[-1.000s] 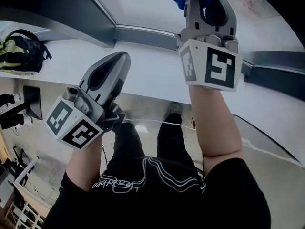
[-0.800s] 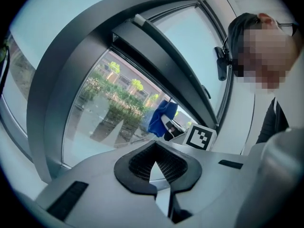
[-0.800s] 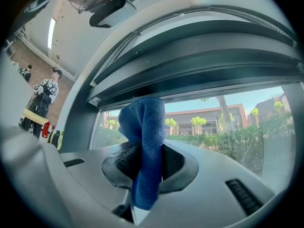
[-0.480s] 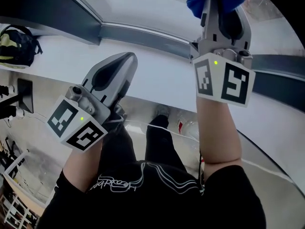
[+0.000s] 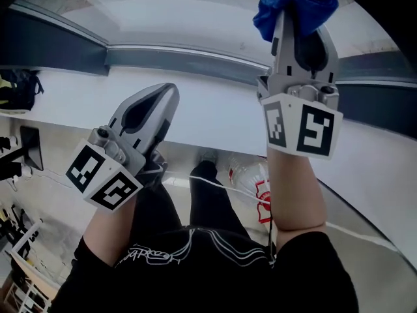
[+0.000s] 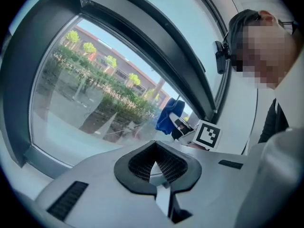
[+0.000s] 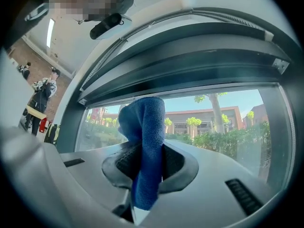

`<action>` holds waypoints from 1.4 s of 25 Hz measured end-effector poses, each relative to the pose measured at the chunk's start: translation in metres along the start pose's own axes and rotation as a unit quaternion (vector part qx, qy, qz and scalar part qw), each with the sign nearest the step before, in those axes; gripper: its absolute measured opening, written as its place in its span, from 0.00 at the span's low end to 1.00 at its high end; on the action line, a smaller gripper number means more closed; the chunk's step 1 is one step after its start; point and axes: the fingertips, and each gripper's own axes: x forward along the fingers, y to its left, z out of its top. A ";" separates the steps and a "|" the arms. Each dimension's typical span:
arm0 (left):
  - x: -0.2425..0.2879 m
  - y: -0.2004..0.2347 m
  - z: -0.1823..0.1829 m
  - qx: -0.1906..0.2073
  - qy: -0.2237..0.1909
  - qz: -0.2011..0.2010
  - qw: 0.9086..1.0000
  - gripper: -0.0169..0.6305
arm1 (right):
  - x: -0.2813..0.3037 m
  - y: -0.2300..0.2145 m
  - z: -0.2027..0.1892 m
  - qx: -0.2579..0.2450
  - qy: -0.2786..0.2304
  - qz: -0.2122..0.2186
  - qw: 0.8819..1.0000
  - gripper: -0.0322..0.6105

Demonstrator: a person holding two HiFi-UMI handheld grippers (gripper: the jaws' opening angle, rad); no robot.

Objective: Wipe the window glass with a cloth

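A blue cloth (image 5: 294, 5) is clamped in the right gripper (image 5: 298, 28) at the upper right of the frame, against or just before the window glass (image 5: 189, 8). The left gripper (image 5: 156, 106), at lower left, is closed on nothing. Most of the wiping is judged to remain.

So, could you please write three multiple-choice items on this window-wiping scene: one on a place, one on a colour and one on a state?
1. Where is the cloth? A on the floor; B in the right gripper; C on a chair.
2. What colour is it? A blue; B yellow; C white.
3. The left gripper is: A wide open; B shut on a bottle; C shut and empty.
Answers: B, its jaws clamp the cloth; A, it shows plainly blue in every view; C, its jaws meet with nothing between.
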 end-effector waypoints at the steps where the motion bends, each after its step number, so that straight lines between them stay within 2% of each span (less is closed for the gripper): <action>1: 0.008 -0.006 -0.003 0.002 0.003 -0.003 1.000 0.04 | -0.006 -0.011 -0.001 -0.002 0.001 -0.004 1.000 0.15; 4: 0.031 -0.028 -0.008 0.012 0.012 -0.014 1.000 0.04 | -0.020 -0.045 0.000 -0.002 0.000 -0.022 1.000 0.15; 9: 0.066 -0.064 -0.016 0.026 0.025 -0.054 0.998 0.04 | -0.043 -0.099 0.002 -0.010 -0.002 -0.055 0.998 0.15; 20: 0.109 -0.096 -0.037 0.038 0.055 -0.085 0.994 0.04 | -0.076 -0.180 -0.004 -0.031 0.007 -0.102 0.994 0.15; 29: 0.127 -0.125 -0.046 0.046 0.079 -0.109 0.990 0.04 | -0.111 -0.262 0.005 -0.036 0.015 -0.193 0.980 0.15; 35: 0.120 -0.116 -0.056 0.041 0.079 -0.101 0.991 0.04 | -0.117 -0.280 -0.003 -0.045 0.027 -0.223 0.973 0.15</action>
